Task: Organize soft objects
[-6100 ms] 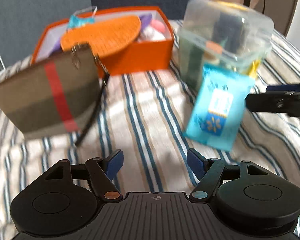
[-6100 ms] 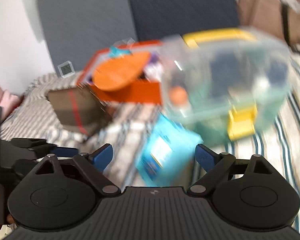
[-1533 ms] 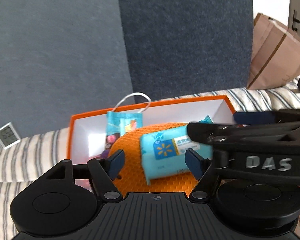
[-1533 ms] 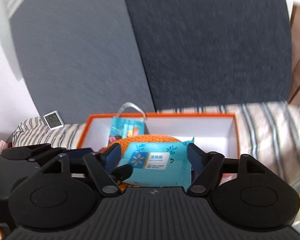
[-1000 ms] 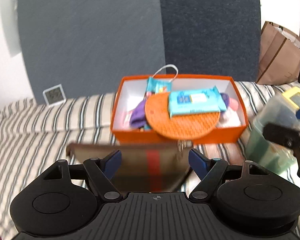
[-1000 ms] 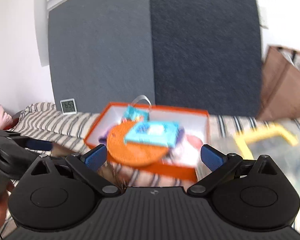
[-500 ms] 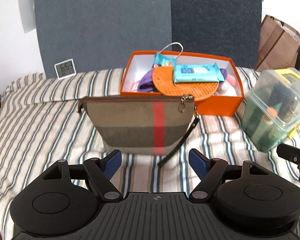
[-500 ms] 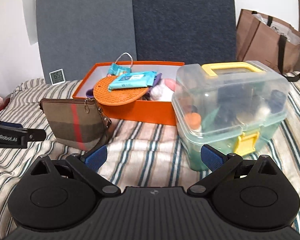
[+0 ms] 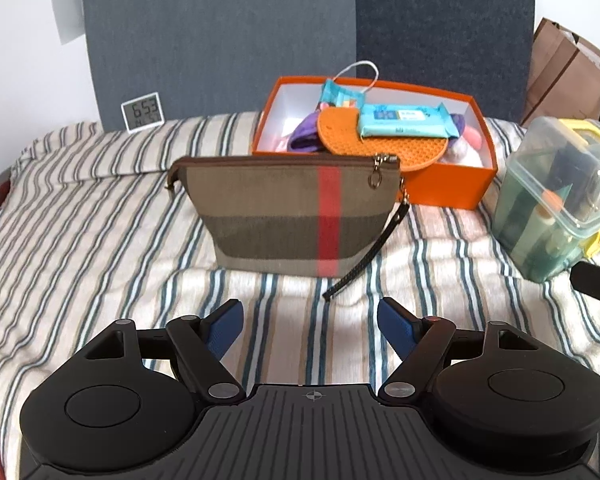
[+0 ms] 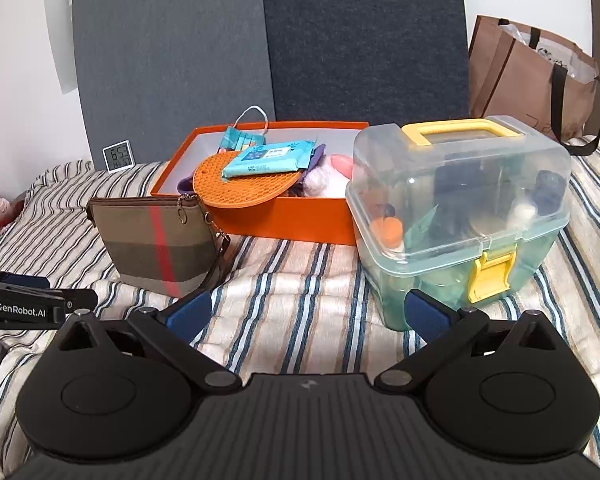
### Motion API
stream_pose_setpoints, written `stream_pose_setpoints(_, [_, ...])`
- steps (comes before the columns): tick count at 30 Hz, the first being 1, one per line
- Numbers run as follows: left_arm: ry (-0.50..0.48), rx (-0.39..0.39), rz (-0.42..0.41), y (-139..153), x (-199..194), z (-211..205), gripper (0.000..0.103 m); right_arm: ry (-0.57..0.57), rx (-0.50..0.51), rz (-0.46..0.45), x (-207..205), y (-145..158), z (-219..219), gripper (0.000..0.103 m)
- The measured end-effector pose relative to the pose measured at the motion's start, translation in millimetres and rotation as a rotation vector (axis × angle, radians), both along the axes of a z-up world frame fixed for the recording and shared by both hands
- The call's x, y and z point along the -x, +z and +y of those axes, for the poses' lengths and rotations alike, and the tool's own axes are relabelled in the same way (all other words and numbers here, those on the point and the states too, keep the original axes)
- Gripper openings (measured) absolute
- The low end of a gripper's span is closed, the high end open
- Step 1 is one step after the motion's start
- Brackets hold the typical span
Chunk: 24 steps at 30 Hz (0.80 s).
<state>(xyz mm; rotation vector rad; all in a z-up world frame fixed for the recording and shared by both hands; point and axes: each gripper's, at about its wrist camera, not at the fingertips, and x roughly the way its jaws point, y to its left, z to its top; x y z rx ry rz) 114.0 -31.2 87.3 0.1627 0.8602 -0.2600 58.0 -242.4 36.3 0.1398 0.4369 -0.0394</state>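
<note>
The left tongs are spread wide with nothing between them, low over the striped bed. The right tongs are spread wide too, and they grasp nothing.

Far ahead and to the left of the left tongs, a small clock leans on the grey wall. Straight ahead of the left tongs stands the pouch — brown with a red stripe, zipped up, upright on the bed. It is not in the box. It looks soft, so it may be the one thing left to put away.

Just behind the pouch is the orange box. Inside it are an orange mat, with a blue wipes pack lying on top, plus a mask and some purple and pink soft bits. So most of the soft things look packed already.

Ahead of the right tongs, a bit to the right, sits a clear tub with a yellow handle, lid shut. Far behind it stands a brown bag.
</note>
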Motion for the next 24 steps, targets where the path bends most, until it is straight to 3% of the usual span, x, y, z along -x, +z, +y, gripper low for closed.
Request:
stream_pose_setpoints(11, [-0.003, -0.005, 0.021, -7, 1, 1, 0.103, 0.041, -0.063, 0.069, -5, -12, 0, 0.103])
stream_pose_setpoints(24, [-0.007, -0.025, 0.041, -14, 0, -6, 0.103, 0.01, -0.016, 0.112, -10, -16, 2, 0.103])
